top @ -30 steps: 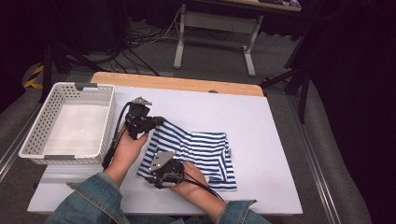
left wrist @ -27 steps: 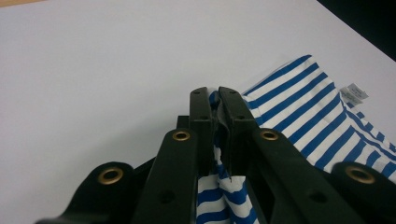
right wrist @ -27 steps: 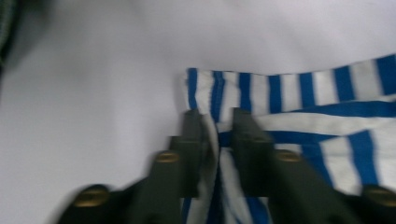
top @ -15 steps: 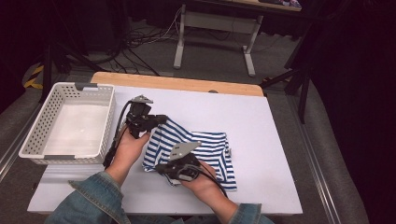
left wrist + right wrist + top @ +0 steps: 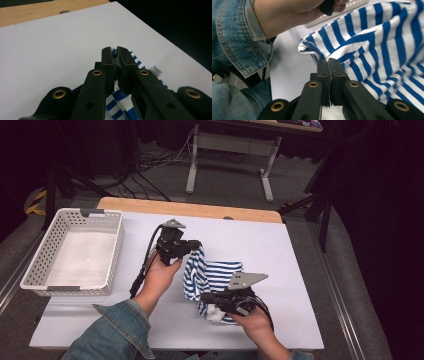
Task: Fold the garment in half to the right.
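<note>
A blue-and-white striped garment (image 5: 220, 274) lies bunched on the white table top (image 5: 280, 245), partly lifted. My left gripper (image 5: 194, 245) is shut on its upper corner and holds it off the table; striped cloth (image 5: 115, 103) shows pinched between the black jaws of my left gripper (image 5: 114, 50), with a small label (image 5: 155, 70) beyond. My right gripper (image 5: 206, 298) is shut on the garment's lower left edge. In the right gripper view a fold of the striped cloth (image 5: 374, 50) is clamped in my right gripper (image 5: 328, 61).
An empty white mesh basket (image 5: 30, 270) stands on the table's left part. A wooden strip (image 5: 200, 210) runs along the far edge. A person's denim sleeve (image 5: 115, 335) comes in from the bottom; the other hand (image 5: 287, 12) is close above the cloth.
My right gripper has swung right and upward, carrying the garment's edge, so the cloth has bunched up. My left gripper has shifted right with its corner raised.
</note>
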Demonstrator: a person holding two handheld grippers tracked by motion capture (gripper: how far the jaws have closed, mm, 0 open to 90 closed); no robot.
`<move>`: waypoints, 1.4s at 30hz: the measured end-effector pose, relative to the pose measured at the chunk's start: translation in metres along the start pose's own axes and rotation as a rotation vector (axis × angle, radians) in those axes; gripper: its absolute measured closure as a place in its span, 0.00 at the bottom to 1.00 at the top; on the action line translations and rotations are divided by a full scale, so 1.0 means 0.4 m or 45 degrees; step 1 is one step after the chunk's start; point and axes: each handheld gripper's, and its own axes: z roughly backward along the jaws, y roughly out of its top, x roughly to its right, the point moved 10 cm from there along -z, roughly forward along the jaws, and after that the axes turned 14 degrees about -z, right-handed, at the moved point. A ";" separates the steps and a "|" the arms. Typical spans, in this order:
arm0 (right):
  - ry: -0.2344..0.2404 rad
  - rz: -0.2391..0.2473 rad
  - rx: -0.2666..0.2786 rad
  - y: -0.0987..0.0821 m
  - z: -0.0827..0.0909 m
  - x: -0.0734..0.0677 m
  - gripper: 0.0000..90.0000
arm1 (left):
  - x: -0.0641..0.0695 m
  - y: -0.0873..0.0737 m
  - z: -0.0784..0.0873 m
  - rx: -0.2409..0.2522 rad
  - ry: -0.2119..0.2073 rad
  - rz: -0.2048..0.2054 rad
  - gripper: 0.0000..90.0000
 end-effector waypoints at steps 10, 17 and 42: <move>-0.076 -0.112 0.039 -0.059 0.092 0.070 0.98 | 0.046 0.006 -0.106 -0.022 -0.071 0.011 0.94; -0.134 -0.230 0.081 -0.105 0.140 0.134 0.92 | 0.070 0.005 -0.158 -0.038 -0.111 0.015 0.85; -0.464 0.016 0.181 -0.055 0.261 0.162 0.64 | 0.210 -0.184 -0.073 -0.249 -0.342 -0.065 0.69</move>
